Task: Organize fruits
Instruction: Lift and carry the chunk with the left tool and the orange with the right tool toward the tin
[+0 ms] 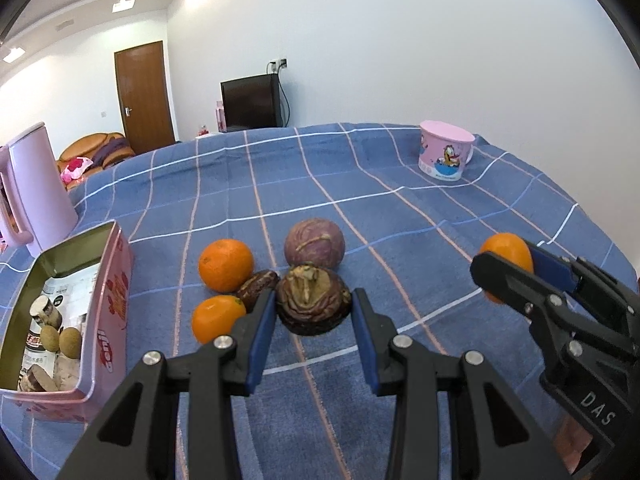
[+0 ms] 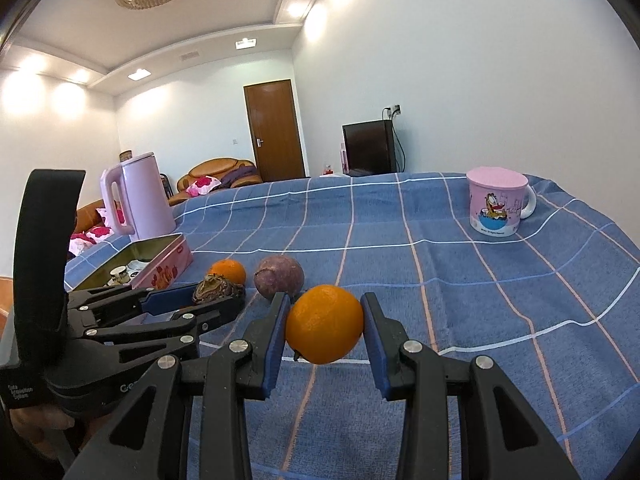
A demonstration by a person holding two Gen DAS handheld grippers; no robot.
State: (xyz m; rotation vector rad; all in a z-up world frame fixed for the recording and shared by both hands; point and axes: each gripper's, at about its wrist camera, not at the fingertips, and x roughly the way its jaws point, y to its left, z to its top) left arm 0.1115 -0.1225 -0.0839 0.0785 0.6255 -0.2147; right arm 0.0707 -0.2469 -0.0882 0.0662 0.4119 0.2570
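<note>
While a wrinkled dark fruit (image 1: 313, 300) is pinched between the blue pads of the left claw (image 1: 314, 312), an orange (image 2: 324, 324) is clamped in the right claw (image 2: 325, 326) and held clear of the blue checked tabletop (image 1: 400, 208). Two more oranges (image 1: 226, 265), a purple fruit (image 1: 314, 242) and a small dark fruit (image 1: 258, 282) are clustered beside an open pink tin (image 1: 116, 280).

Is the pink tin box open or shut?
Open. The pink tin box has no lid on, and small things show inside.
</note>
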